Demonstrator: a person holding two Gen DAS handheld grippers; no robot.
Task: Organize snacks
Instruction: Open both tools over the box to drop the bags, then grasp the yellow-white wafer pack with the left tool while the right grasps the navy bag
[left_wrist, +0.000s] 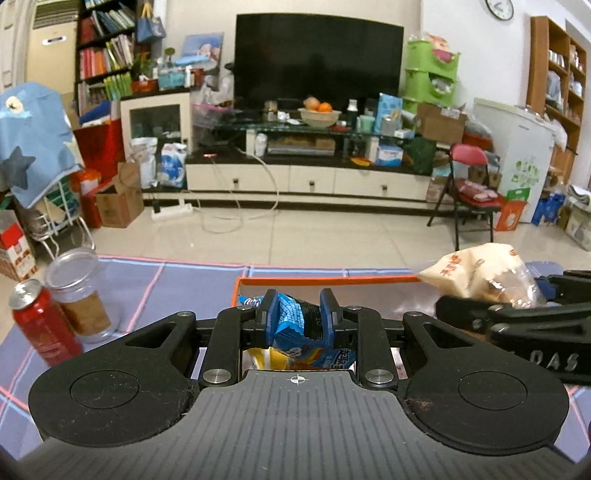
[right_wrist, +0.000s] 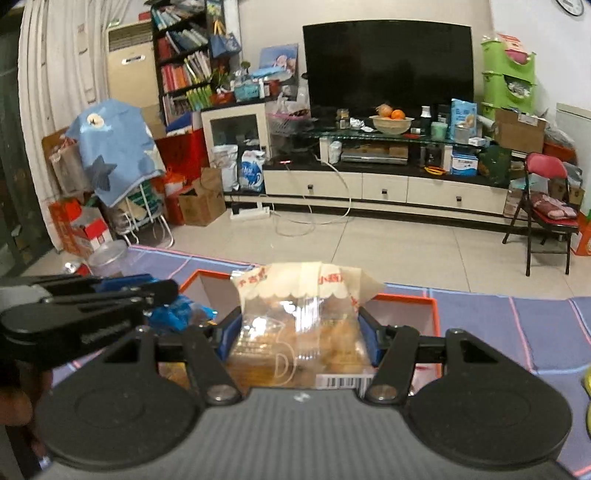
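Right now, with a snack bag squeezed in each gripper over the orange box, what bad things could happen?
The left gripper pinches the blue snack packet in a narrow, crumpled grip, so it might slip or the snack could get crushed. The right gripper holds the clear pastry bag wide, close beside the left gripper over the orange box, so the two could bump. A red can and a plastic cup stand at the left; a wide swing might tip them.

You hold two grippers: left gripper (left_wrist: 298, 317), right gripper (right_wrist: 299, 332). Snack packets: one blue packet (left_wrist: 295, 325), one cream pastry bag (right_wrist: 299, 317), one yellow packet (left_wrist: 260, 358). One orange-rimmed box (left_wrist: 332, 280). One red can (left_wrist: 44, 325). One clear plastic cup (left_wrist: 79, 291).
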